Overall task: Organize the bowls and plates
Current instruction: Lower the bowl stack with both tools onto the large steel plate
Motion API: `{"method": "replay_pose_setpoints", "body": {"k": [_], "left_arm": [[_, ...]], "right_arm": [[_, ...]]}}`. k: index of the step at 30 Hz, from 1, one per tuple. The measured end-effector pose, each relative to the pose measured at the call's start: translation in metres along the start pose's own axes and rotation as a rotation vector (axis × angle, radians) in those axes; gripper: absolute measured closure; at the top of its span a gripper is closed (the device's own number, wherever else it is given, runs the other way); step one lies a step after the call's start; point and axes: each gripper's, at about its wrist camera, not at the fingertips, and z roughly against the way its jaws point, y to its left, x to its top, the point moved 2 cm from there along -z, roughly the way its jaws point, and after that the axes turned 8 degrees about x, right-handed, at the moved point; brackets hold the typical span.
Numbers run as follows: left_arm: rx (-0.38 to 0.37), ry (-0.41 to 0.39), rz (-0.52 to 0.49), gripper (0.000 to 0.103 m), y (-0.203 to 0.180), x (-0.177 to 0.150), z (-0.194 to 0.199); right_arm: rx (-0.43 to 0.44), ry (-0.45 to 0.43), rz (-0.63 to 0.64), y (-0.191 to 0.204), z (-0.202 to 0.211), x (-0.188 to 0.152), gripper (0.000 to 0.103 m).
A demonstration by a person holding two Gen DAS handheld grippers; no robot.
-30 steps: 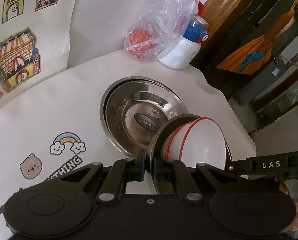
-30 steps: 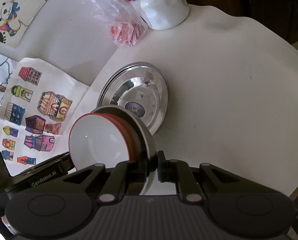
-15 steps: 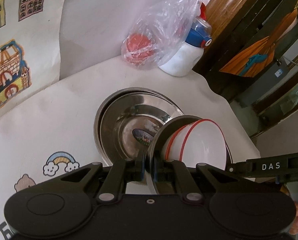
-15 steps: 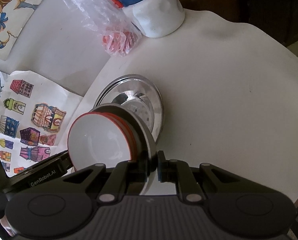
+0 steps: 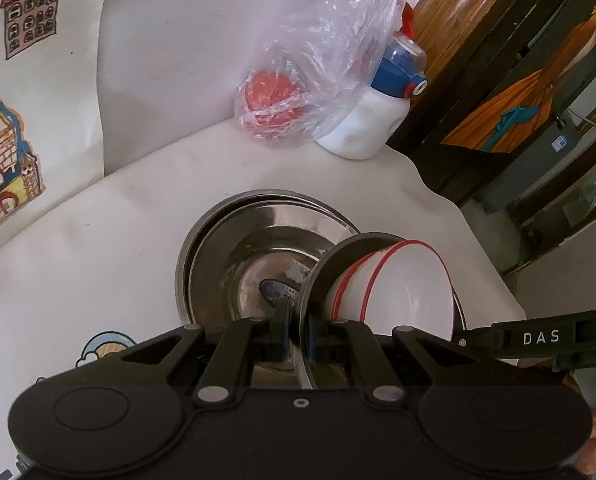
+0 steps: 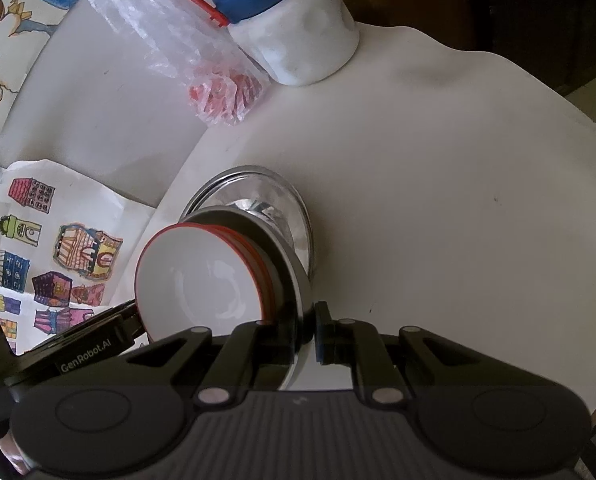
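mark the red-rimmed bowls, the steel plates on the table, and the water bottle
red-rimmed bowls (image 6: 202, 280), right wrist view, inside of top bowl
steel plates (image 5: 258, 248), left wrist view, inner wall of top plate
water bottle (image 6: 298, 40), right wrist view, white body

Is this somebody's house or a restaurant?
Probably a home: children's house drawings by the white-covered table, a kid's water bottle, and steel plates on it.

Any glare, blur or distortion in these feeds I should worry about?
Left wrist view: sharp, fisheye bends the table edge; reflections on the steel plates muddle their base. Right wrist view: soft sheen inside the white bowls, mirror glare on the steel plates, dark corners.
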Motion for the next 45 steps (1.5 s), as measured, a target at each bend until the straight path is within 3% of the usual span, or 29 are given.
{"method": "replay_pose_setpoints", "body": {"k": [24, 45], "left_arm": [[0.031, -0.001, 0.049, 0.097, 0.02, 0.017, -0.025], [0.034, 0.006, 0.095, 0.097, 0.042, 0.022, -0.032]], "right_arm": [[-0.013, 0.02, 0.022, 0.012, -0.032, 0.025, 0.091], [-0.027, 0.034, 0.042, 0.02, -0.053, 0.024, 0.091]]}}
